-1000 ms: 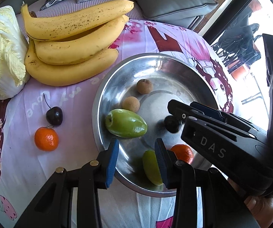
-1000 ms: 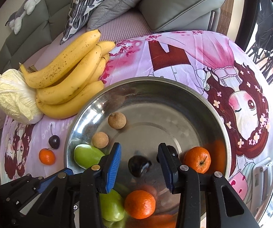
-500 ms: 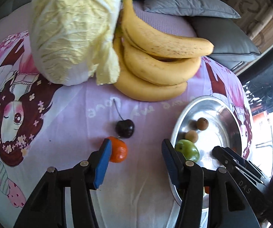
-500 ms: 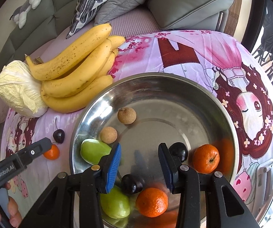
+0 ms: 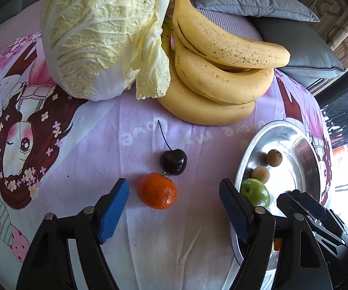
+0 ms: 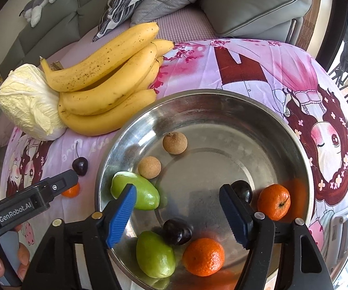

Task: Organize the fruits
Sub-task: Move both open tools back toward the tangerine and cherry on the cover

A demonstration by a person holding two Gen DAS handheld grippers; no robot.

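Left gripper (image 5: 174, 203) has just been opening, jaws apart w/ nothing clamped, and the loose orange (image 5: 157, 190) sits on the cloth just inside its left pad, touching the cherry (image 5: 173, 161) behind it; shift a bit left to centre the orange, drop straight down & squeeze on the orange only, so the cherry doesn't get nudged or pinched. Right gripper (image 6: 176, 213) has also just been opening, jaws apart & empty over the steel bowl (image 6: 292, 135), where other fruit already lies; prob. best kept clear of the bowl's near rim for the incoming drop.
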